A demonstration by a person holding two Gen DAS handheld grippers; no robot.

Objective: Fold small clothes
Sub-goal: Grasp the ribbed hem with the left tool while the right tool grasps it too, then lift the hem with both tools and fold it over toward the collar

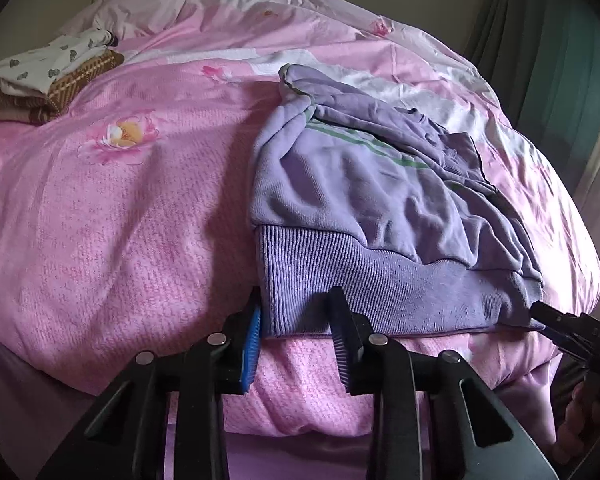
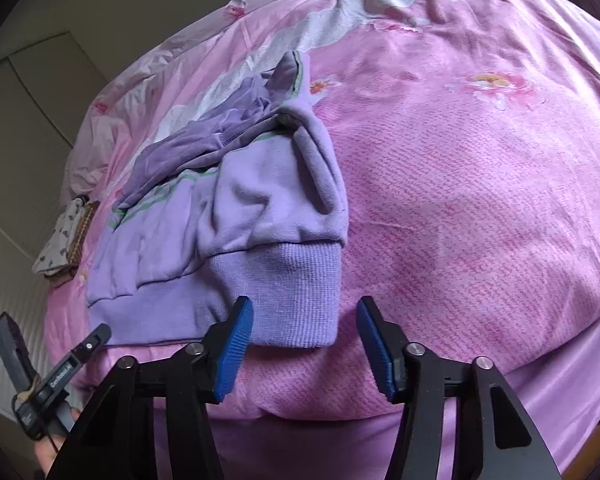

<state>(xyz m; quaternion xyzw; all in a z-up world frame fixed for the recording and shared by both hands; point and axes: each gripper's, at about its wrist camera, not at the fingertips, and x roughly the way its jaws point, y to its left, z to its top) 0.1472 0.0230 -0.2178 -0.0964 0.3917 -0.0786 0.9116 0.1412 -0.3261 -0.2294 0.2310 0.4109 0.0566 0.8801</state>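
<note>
Folded clothes (image 1: 52, 76) sit stacked at the far left of the pink floral bed (image 1: 112, 208). Right of them a rumpled purple sweatshirt (image 1: 364, 200) lies near the bed's front edge. Left tool (image 1: 296, 322) straddles the left corner of its ribbed hem, pads spread, not yet pinching. Right tool (image 2: 305, 332) brackets the hem's right corner, likewise spread apart.

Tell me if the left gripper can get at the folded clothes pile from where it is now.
Probably not without moving. The left gripper sits at the purple sweater's ribbed hem, while the folded pile lies far across the pink bedspread. Nothing blocks the way.
</note>
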